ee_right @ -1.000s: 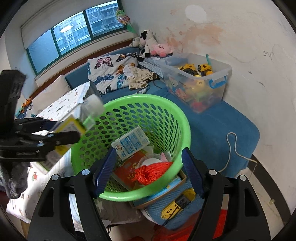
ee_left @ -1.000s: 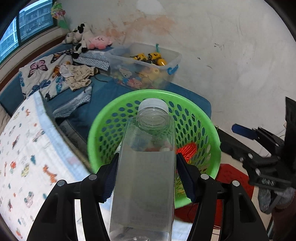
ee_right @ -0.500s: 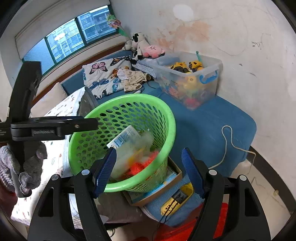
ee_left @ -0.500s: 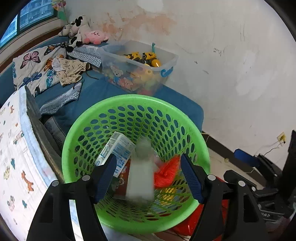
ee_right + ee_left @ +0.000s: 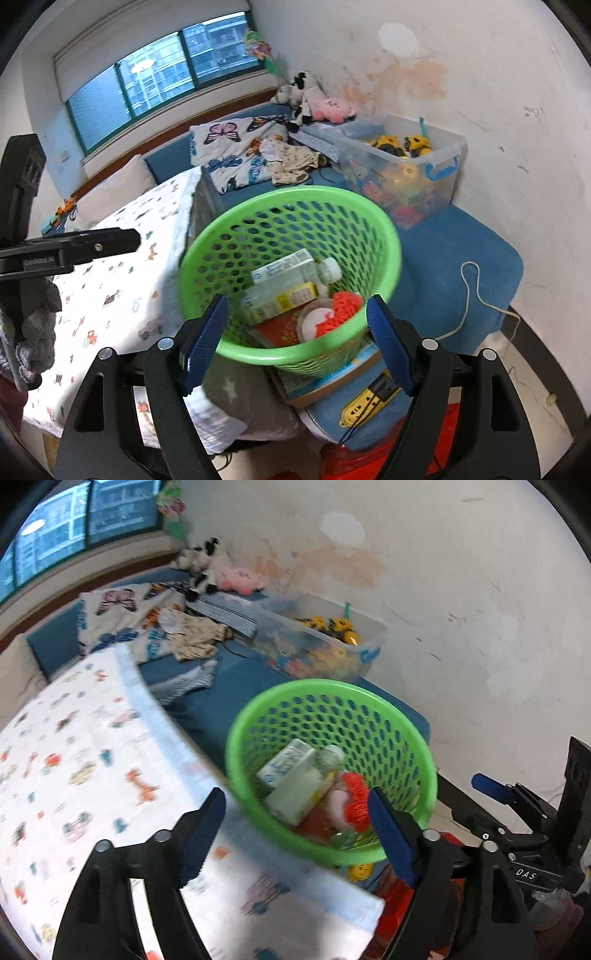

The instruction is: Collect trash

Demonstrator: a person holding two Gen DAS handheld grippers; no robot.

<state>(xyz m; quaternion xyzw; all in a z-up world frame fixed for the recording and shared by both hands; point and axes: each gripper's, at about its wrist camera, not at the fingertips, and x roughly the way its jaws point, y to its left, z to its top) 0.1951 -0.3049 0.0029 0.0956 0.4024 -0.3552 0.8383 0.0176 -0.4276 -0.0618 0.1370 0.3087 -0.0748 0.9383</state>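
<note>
A green perforated basket (image 5: pixel 413 738) (image 5: pixel 384 229) stands beside the bed. Inside it lie a clear plastic bottle (image 5: pixel 299 794) (image 5: pixel 284 295) with a white cap, a small carton (image 5: pixel 284 762) (image 5: pixel 280 267), an orange net (image 5: pixel 354 801) (image 5: pixel 345 308) and other trash. My left gripper (image 5: pixel 295 834) is open and empty, above the bed edge near the basket's front rim. My right gripper (image 5: pixel 295 347) is open and empty, just in front of the basket. The left gripper also shows in the right wrist view (image 5: pixel 66 247), at the far left.
A bed with a white printed sheet (image 5: pixel 74 768) (image 5: pixel 122 258) lies left of the basket. A blue mattress (image 5: pixel 461 251) holds a clear toy bin (image 5: pixel 332 642) (image 5: pixel 406 166), clothes and plush toys. A box and a yellow power strip (image 5: pixel 369 402) sit under the basket. The right gripper (image 5: pixel 517 819) shows at the right in the left wrist view.
My left gripper opened and dropped the bottle into the basket, where it now lies. The left gripper then drew back and left over the bed.
</note>
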